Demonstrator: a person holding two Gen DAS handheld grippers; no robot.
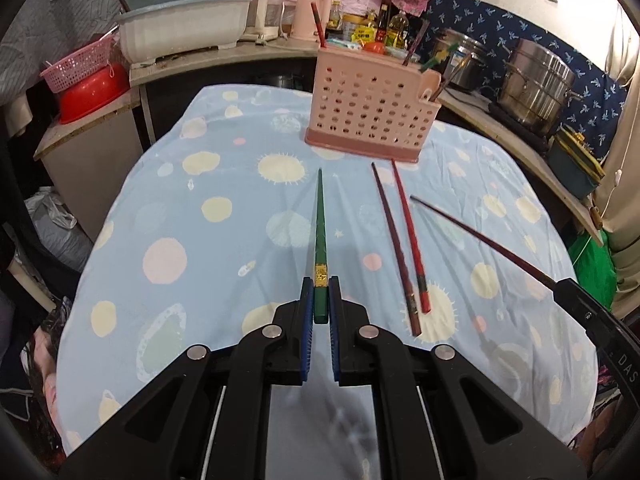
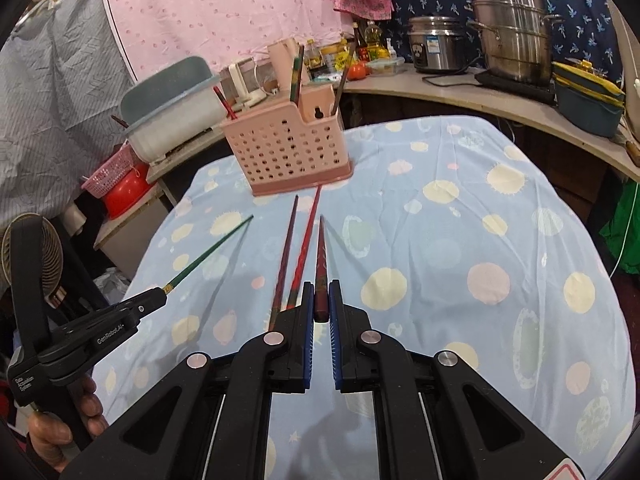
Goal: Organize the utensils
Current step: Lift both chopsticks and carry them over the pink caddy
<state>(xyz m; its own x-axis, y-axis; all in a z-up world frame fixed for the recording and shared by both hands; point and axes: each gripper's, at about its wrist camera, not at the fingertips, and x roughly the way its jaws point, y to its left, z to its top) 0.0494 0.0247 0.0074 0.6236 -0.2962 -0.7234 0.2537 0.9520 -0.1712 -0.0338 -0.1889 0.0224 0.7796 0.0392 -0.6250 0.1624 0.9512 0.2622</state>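
A pink perforated utensil holder [image 1: 370, 102] stands at the far side of the table and holds several chopsticks; it also shows in the right wrist view [image 2: 286, 150]. My left gripper [image 1: 321, 300] is shut on a green chopstick [image 1: 320, 224] that points at the holder, held above the cloth. My right gripper [image 2: 321, 304] is shut on a dark red chopstick [image 2: 321, 264], also raised. A dark chopstick [image 1: 394, 248] and a red chopstick [image 1: 410, 236] lie side by side on the cloth between the grippers.
The table carries a light blue spotted cloth [image 1: 200, 208]. Behind it a counter holds a white basin [image 1: 182, 30], bottles, a rice cooker [image 2: 438, 44] and a steel pot [image 2: 516, 32]. A pink basket on a red bowl [image 1: 86, 80] sits at far left.
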